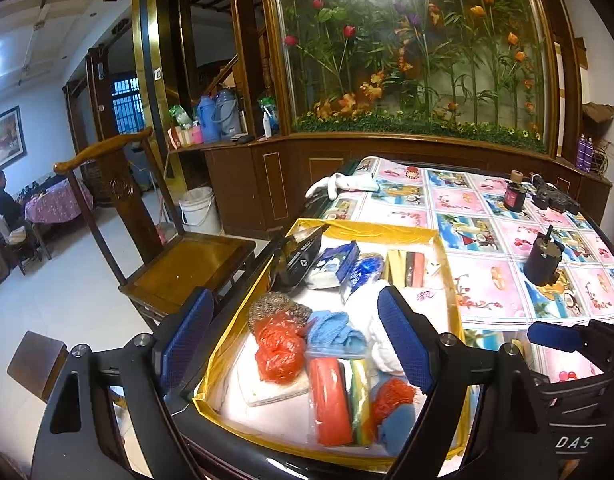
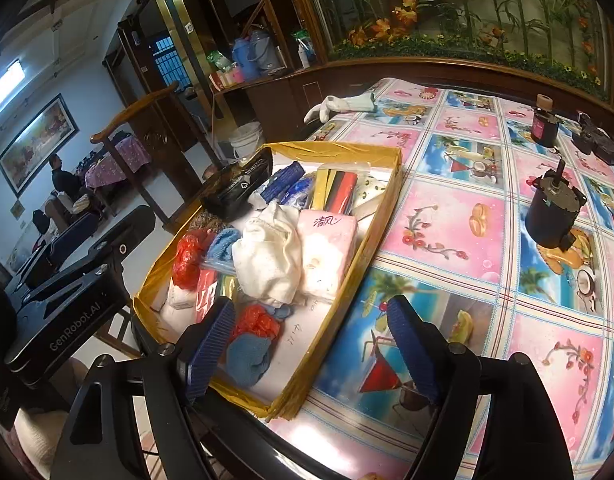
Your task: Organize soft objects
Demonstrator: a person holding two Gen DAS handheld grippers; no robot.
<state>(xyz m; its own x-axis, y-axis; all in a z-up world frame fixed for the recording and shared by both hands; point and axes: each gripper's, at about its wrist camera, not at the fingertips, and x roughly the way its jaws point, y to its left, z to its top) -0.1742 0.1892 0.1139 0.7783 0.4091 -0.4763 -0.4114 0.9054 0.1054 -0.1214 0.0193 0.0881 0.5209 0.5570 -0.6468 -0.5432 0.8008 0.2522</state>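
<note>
Both pairs of blue-padded fingers [image 1: 405,336] stand apart and empty, the left gripper [image 1: 295,340] and right gripper [image 2: 311,344] poised over the yellow-taped box [image 2: 381,216] at the tabletop's near left edge, where cloths, socks and tissues lie gathered, seemingly already sorted.

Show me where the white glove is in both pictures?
Left wrist view: the white glove lies upper middle, at the table's far edge, beyond the yellow box.
Right wrist view: the glove lies upper middle, again past the box.
Shared landmark: the white bucket on the floor, left of the glove.
</note>
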